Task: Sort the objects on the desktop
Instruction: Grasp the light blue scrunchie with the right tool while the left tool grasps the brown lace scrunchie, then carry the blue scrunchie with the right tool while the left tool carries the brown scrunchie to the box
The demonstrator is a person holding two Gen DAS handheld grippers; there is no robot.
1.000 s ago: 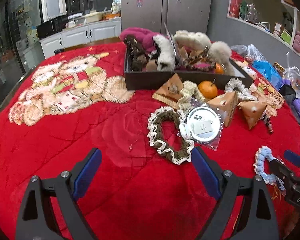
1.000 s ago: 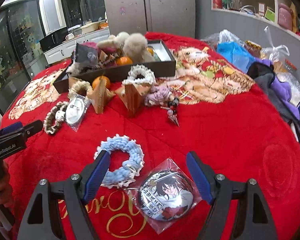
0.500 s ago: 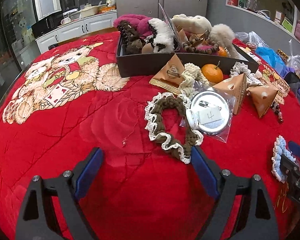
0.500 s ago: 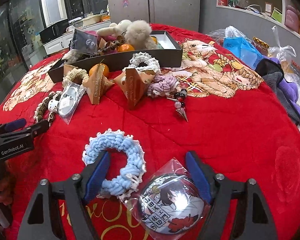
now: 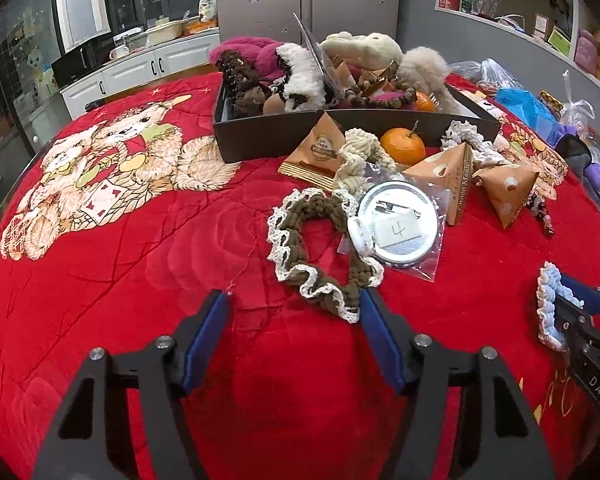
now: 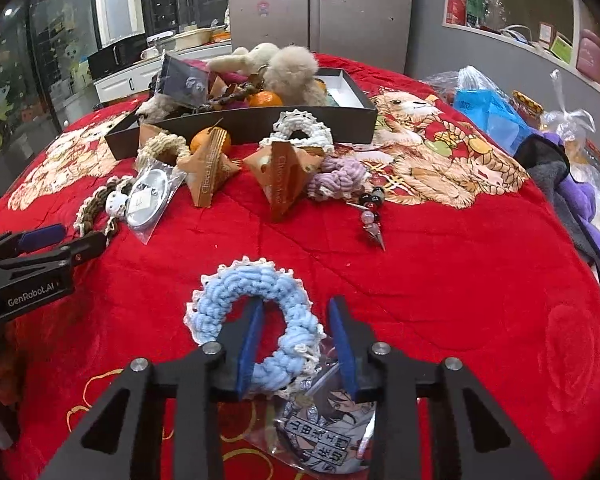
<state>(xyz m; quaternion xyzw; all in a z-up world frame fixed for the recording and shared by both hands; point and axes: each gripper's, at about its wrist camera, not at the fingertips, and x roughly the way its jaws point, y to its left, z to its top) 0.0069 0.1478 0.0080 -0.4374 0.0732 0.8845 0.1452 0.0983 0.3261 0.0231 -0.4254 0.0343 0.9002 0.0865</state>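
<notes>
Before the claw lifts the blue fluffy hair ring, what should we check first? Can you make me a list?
1. One side of the blue scrunchie sits between the right gripper fingers: ok.
2. Fingers squeezing it tight: cannot tell; a gap shows beside the yarn.
3. Bagged anime badge clear of the fingers: not ok; it lies right under them and may get caught.
4. Left gripper out of the way: ok; it is open and empty near the brown scrunchie.
5. Room in the dark box: ok; its right end looks bare.
6. Path to the box: not ok; paper pyramids and other things lie between.
</notes>
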